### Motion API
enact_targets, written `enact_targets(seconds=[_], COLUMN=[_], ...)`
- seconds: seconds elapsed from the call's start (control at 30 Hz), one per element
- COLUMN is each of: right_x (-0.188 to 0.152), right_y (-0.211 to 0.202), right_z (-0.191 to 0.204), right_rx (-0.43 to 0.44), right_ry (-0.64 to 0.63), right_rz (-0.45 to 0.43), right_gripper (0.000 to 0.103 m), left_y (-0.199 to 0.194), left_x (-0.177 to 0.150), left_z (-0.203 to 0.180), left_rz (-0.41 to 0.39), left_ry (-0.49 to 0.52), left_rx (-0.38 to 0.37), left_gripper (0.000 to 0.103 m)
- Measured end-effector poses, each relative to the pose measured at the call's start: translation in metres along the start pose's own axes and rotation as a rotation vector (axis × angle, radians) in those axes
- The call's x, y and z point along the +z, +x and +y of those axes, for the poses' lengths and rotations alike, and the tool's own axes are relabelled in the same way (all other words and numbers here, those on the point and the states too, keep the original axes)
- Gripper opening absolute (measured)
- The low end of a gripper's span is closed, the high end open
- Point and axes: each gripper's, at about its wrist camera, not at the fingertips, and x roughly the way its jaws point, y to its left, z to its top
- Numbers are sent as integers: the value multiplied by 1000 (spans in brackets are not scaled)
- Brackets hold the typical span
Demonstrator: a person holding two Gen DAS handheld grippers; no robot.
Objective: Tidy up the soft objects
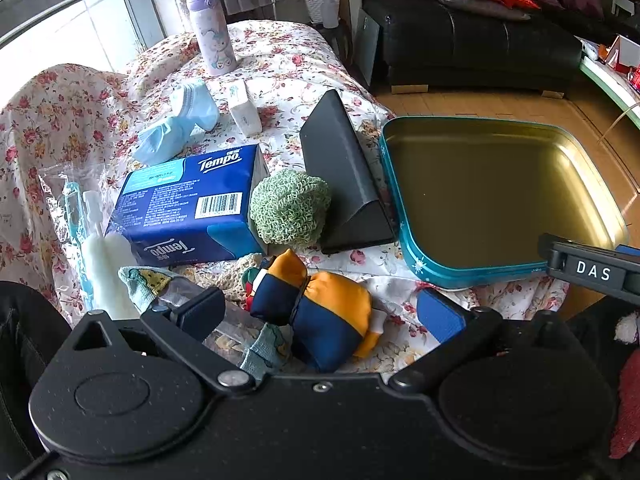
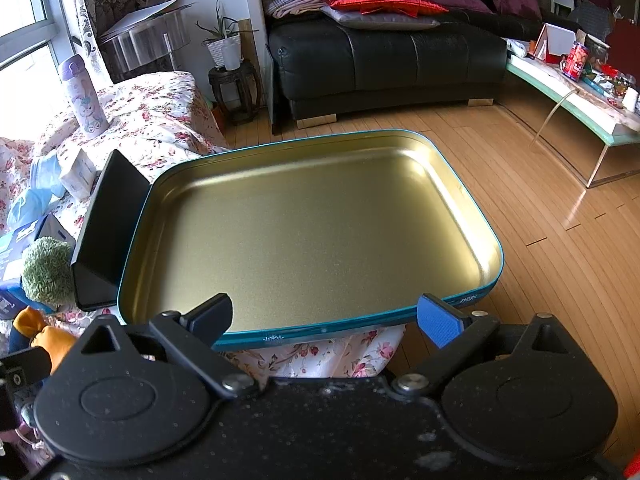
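Floral desk [image 1: 304, 64] crowded: my left gripper [image 1: 320, 312], fingers released, straddles the beanbag toy [image 1: 320, 312]; at 2 o'clock the tin [image 1: 404, 216] overhangs and may tip. Right gripper [image 2: 324, 316] is released too.

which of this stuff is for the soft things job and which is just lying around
For the job: orange and navy soft toy, green knitted ball, pale blue socks, teal tin tray.

Lying about: Tempo tissue box, purple bottle, black wedge stand.

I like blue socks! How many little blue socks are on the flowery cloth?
2: one light blue sock lies beside the white packet, the other just behind the Tempo tissue box.
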Motion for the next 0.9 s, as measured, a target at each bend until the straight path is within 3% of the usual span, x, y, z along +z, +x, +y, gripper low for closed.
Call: enact_targets(seconds=[0.9], right_x=[0], right_y=[0], right_z=[-1], right_rx=[4], right_ry=[15], right_rz=[-3], right_gripper=[100], left_y=[-2], left_x=[-1], left_z=[-2], left_rz=[8], left_ry=[0], left_rx=[-16], left_gripper=[99])
